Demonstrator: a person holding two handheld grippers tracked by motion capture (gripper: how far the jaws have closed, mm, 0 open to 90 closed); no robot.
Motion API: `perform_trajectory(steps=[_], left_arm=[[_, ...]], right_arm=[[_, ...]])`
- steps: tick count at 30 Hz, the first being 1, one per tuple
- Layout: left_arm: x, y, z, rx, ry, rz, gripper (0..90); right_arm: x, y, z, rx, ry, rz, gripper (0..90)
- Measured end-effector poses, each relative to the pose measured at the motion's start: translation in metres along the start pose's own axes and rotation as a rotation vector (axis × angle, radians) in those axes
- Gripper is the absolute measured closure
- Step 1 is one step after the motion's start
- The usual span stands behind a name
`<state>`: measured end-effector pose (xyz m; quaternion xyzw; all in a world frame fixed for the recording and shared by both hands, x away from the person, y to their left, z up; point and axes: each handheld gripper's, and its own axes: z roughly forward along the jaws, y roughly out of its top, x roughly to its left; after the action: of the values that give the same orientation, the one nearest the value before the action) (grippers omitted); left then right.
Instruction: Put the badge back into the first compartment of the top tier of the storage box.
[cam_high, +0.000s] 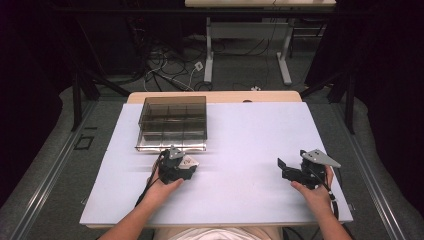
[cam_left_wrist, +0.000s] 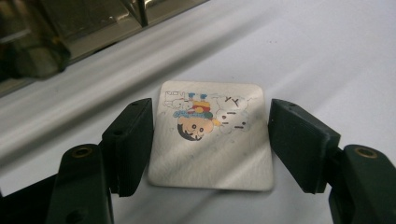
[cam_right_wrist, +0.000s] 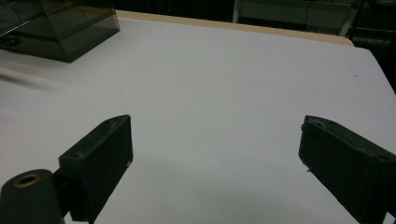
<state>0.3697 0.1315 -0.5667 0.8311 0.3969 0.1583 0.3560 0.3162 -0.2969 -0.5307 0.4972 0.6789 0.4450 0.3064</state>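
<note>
White bench (cam_high: 250, 150) carries a smoky plastic organiser box (cam_high: 172, 122) at ten o'clock. Left tongs (cam_left_wrist: 210, 140) straddle a flat cartoon-printed metal card (cam_left_wrist: 212, 135), spread, not touching. Right tongs (cam_right_wrist: 215, 163) idle at four o'clock, spread, empty. Lying flat, the card may slip when squeezed.

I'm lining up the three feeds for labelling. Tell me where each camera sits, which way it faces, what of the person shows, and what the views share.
High view: above the person's side, facing forward and down on the table; both forearms, left gripper, right gripper.
Left gripper view: on the left gripper, looking down at a cartoon card between its open jaws.
Right gripper view: on the right gripper, looking low across bare table; jaws wide apart.
Shared: all three show the smoked compartment box and white tabletop.
</note>
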Motion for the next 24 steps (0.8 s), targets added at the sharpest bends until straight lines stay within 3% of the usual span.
perform_trajectory(steps=[24], left_arm=[[-0.0034, 0.0015, -0.0043, -0.003, -0.008, -0.021, 33.3]], right_arm=[[0.0001, -0.0003, 0.0001, -0.004, 0.005, -0.005, 10.5]])
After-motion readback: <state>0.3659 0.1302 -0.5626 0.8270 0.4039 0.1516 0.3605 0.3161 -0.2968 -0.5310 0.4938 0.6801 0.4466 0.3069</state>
